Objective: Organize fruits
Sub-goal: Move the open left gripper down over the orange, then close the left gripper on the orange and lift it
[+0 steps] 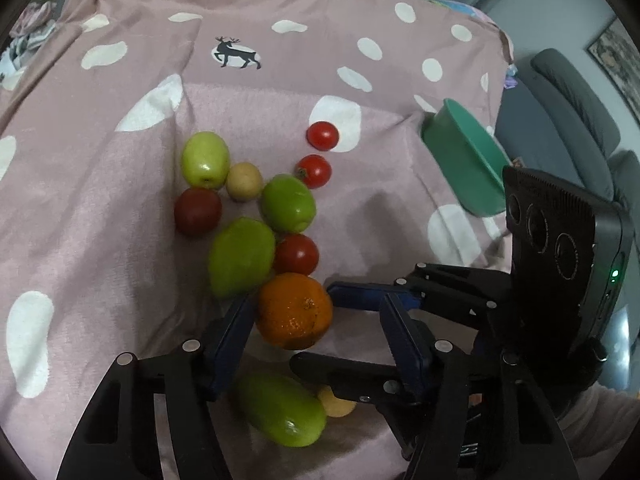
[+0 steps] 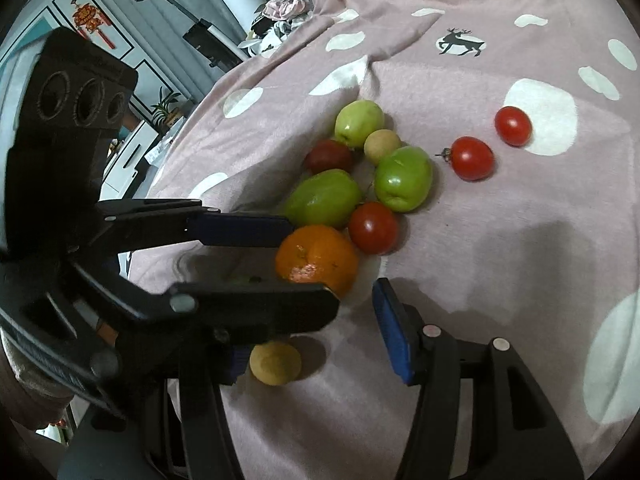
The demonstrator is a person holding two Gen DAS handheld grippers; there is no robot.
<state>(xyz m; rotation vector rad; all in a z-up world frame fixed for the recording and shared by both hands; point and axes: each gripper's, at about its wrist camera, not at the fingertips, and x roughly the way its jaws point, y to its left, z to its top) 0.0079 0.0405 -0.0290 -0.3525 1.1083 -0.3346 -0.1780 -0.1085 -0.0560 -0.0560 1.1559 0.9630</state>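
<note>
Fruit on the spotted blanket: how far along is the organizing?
Nothing looks sorted yet: green fruits, tomatoes and small yellow ones lie mixed on the blanket, away from the green bowl. In hand: the left hand-held gripper straddles the orange, not visibly clamped. Left: everything else.

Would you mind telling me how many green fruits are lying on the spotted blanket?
4. One green fruit tops the cluster, one sits right of it, one lies above the orange, and one lies beneath the left gripper. The grippers may hide others.
</note>
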